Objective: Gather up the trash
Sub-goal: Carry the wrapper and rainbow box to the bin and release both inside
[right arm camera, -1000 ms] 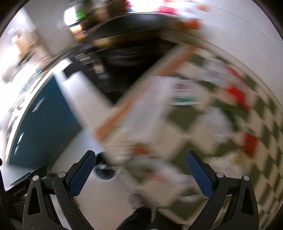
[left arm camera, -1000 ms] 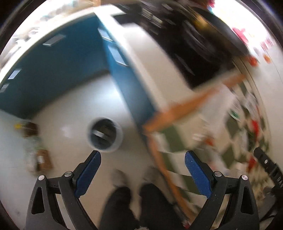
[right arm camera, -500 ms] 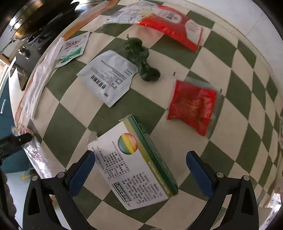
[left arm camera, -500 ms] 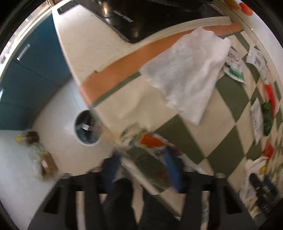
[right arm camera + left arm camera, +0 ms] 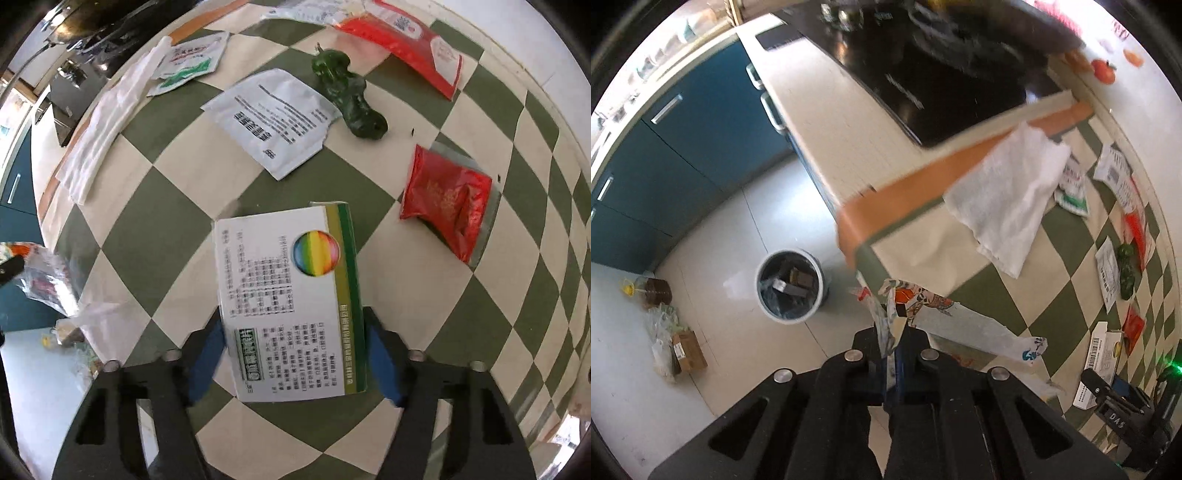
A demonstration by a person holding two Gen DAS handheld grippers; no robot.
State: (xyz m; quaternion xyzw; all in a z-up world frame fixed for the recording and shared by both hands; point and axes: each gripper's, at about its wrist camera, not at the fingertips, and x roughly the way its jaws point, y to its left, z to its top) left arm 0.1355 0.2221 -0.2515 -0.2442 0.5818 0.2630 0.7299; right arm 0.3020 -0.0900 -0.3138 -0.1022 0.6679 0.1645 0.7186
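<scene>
The checkered cloth on the table [image 5: 177, 192] is littered: a white towel [image 5: 107, 122] lies along the orange-bordered edge, with a green-and-white sachet [image 5: 188, 62] just beside it, a white printed pouch [image 5: 273, 122] nearer the middle, a crumpled green wrapper [image 5: 347, 99] touching that pouch's far side, a long red packet [image 5: 410, 44] toward the far edge, and a smaller red pouch [image 5: 447, 206] well apart from the box. The right hand-held gripper [image 5: 295, 365] has its blue pads on either side of a white and green box [image 5: 295, 302] that lies flat on the cloth; the pads sit at the box's sides, but the left one is blurred, so whether they press on it cannot be told. The left hand-held gripper [image 5: 892, 350] is closed tight on a colourful plastic wrapper [image 5: 923, 306], which hangs over the table's near corner with its long tail trailing across the cloth. On the floor past that corner stands a round waste bin [image 5: 790, 288] with a dark liner; it holds a few dark boxy items that are hard to identify. Farther along the floor by the blue cabinets [image 5: 683, 140] sit a brown jar [image 5: 657, 291] and a small carton [image 5: 689, 350] among clear bags. A black stovetop [image 5: 942, 85] beyond the table is motion-blurred.
</scene>
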